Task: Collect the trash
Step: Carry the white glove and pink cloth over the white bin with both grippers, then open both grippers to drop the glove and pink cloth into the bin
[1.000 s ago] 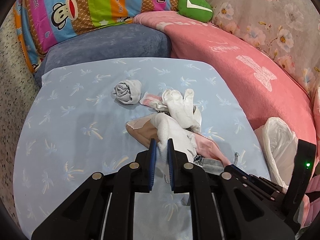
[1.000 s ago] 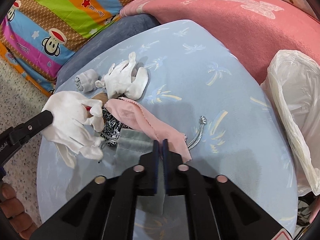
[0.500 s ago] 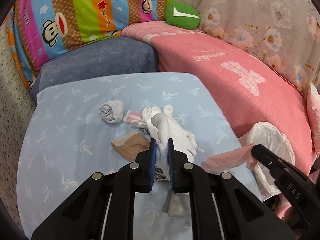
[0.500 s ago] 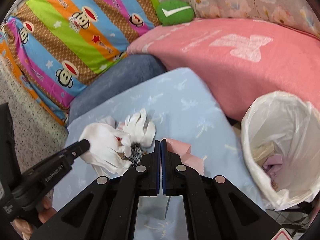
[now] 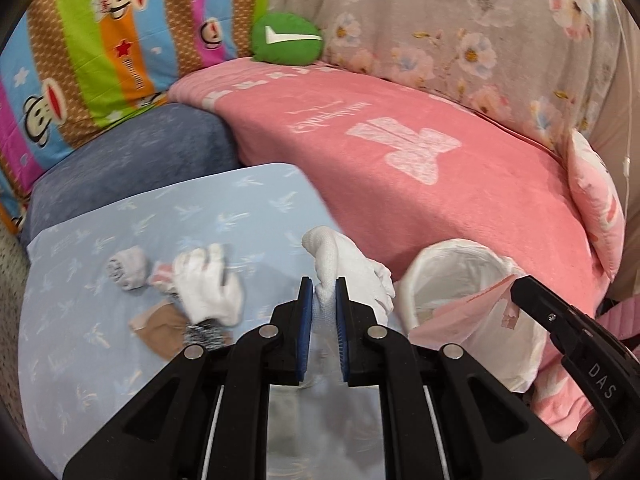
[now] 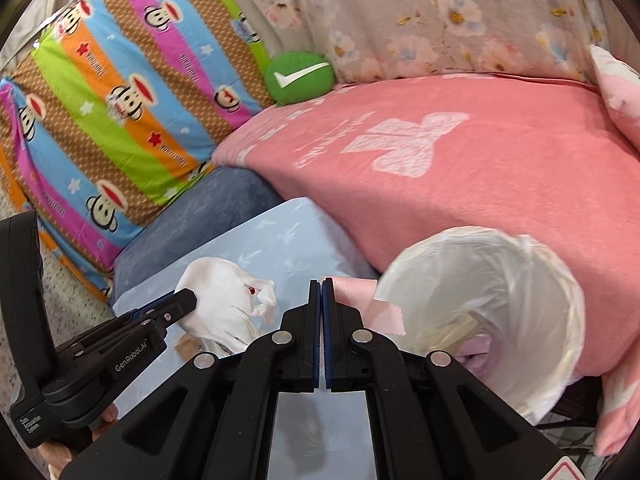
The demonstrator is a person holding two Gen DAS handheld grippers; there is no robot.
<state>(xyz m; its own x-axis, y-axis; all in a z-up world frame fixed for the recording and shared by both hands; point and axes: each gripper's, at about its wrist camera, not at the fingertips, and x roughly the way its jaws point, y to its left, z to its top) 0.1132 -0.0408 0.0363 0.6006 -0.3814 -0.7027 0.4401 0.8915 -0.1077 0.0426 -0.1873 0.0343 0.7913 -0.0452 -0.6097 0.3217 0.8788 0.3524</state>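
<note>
1. Left gripper (image 5: 320,296) — pads clamped on white glove (image 5: 348,268); glove lifted clear of light-blue sheet (image 5: 120,360), hanging beside rim of white bin bag (image 5: 460,252).
2. Right gripper (image 6: 322,284) — pads pressed together on edge of pink cloth (image 6: 360,296); cloth held just beside open mouth of bin bag (image 6: 500,248), reaching over near rim in left wrist view.
3. Bin bag contents: pale scraps visible at bottom; exact kind not discernible.
4. Remaining on sheet, left of held glove: second white glove (image 5: 208,284), grey rolled sock (image 5: 128,274), tan fabric piece (image 5: 160,326), black-and-white speckled piece (image 5: 208,332), small pink-and-white scrap (image 5: 160,280) between sock and second glove. All close together, partly overlapping; blurred.
5. Surroundings: pink blanket (image 5: 400,152) behind bin bag, dark-blue cushion (image 5: 132,156) behind sheet, striped monkey-print cover (image 5: 100,40), green round pillow (image 5: 288,40), floral fabric (image 5: 460,32).
</note>
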